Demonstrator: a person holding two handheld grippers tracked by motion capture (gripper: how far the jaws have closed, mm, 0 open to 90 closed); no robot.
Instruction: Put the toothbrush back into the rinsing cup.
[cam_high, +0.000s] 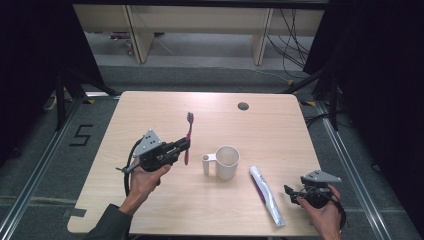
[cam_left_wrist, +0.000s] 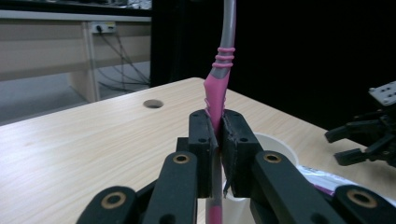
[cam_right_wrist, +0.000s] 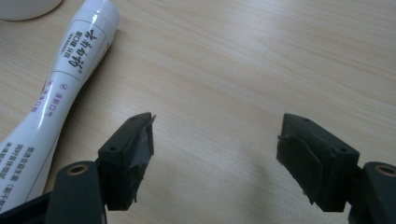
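From above, the person's left gripper (cam_high: 183, 145) is raised over the left half of the wooden table (cam_high: 150, 105), its jaws pinched on the handle of a pink toothbrush (cam_high: 188, 134) whose bristled head points toward the far edge. The left gripper view shows the grip up close: both black pads (cam_left_wrist: 205, 140) press the pink handle (cam_left_wrist: 215, 93) between them, the shaft rising grey toward the top of the frame, and the rim of the white cup (cam_left_wrist: 278, 142) sits just behind the jaws. In the high view that cup (cam_high: 227, 162) stands near the table's middle, its handle turned to the left, apart from the toothbrush. Just right of it lies a white toothpaste tube (cam_high: 266, 195), angled toward the near edge. The right gripper (cam_high: 295, 192) rests low near the table's right corner, near the tube. The right gripper view shows what the overhead one cannot: its jaws are spread wide over bare wood with nothing between them, and the tube (cam_right_wrist: 56, 88) lies just beside the left-hand jaw, its printed label legible only as small characters.
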